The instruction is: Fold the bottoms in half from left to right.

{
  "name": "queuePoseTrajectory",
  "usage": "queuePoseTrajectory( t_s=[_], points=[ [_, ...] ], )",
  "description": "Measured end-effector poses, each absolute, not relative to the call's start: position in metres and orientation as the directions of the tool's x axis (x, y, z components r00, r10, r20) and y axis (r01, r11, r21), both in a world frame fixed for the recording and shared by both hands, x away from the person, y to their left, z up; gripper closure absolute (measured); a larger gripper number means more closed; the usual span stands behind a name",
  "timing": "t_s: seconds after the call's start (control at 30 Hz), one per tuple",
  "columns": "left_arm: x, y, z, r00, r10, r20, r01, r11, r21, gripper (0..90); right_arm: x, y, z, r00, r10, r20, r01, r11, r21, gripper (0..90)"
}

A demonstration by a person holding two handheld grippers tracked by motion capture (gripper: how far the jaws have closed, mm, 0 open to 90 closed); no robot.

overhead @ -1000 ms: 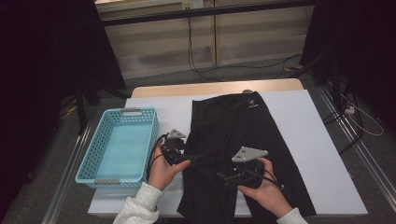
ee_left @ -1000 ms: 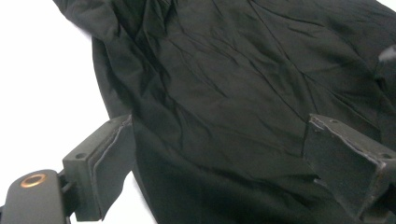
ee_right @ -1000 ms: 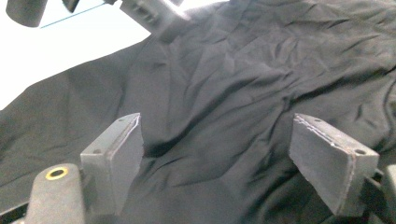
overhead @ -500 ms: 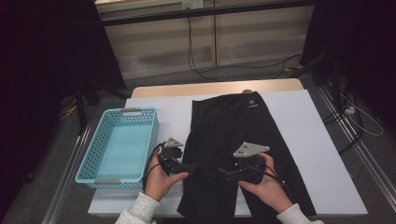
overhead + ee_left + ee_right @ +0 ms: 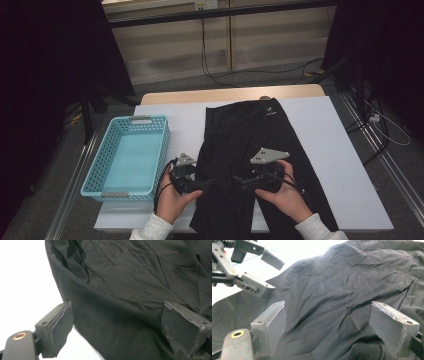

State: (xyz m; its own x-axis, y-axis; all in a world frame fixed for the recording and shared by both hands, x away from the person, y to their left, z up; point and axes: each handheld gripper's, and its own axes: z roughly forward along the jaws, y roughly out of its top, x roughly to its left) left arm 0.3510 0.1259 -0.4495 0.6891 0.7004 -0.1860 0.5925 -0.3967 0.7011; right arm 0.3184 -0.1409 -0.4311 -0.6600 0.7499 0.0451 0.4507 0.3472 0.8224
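1. The table is standing in front of me under a white cover, with a strip of bare wood showing along its far edge.
2. A black garment is lying flat on the table, running from the far edge down to the near one, slightly right of the middle (a small pale logo is sitting near its far end). Its cloth is creased and wrinkled.
3. A light-blue basket is sitting on the left part of the table, just beside the garment and not touching it.
4. The person's left hand and right hand are coming in from the near side, sleeves pale, each one holding a gripper low over the near part of the garment.
5. The right gripper is pointing toward the left one over the middle of the cloth; its jaws are standing wide apart with nothing pinched between them, the fabric lying beneath.
6. The left gripper is hanging at the garment's left edge, jaws spread wide, one over the white cover and one over the cloth, gripping nothing.
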Motion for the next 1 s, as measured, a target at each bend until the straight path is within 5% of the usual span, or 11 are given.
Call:
queuePoseTrajectory(
  t_s=[0.5,0.63,1.0],
  points=[
    [0.347,0.122,-0.460,0.678,0.728,-0.101,0.574,-0.438,0.692,13.8,0.322,-0.137,-0.431,-0.678,0.733,0.059,0.447,0.348,0.824,14.6],
    [0.343,0.121,-0.459,0.661,0.746,-0.085,0.573,-0.428,0.699,25.5,0.322,-0.139,-0.432,-0.672,0.738,0.059,0.450,0.344,0.824,14.6],
    [0.347,0.122,-0.456,0.616,0.757,-0.217,0.660,-0.346,0.667,80.2,0.324,-0.143,-0.432,-0.663,0.747,0.057,0.454,0.340,0.824,14.7]
  ],
)
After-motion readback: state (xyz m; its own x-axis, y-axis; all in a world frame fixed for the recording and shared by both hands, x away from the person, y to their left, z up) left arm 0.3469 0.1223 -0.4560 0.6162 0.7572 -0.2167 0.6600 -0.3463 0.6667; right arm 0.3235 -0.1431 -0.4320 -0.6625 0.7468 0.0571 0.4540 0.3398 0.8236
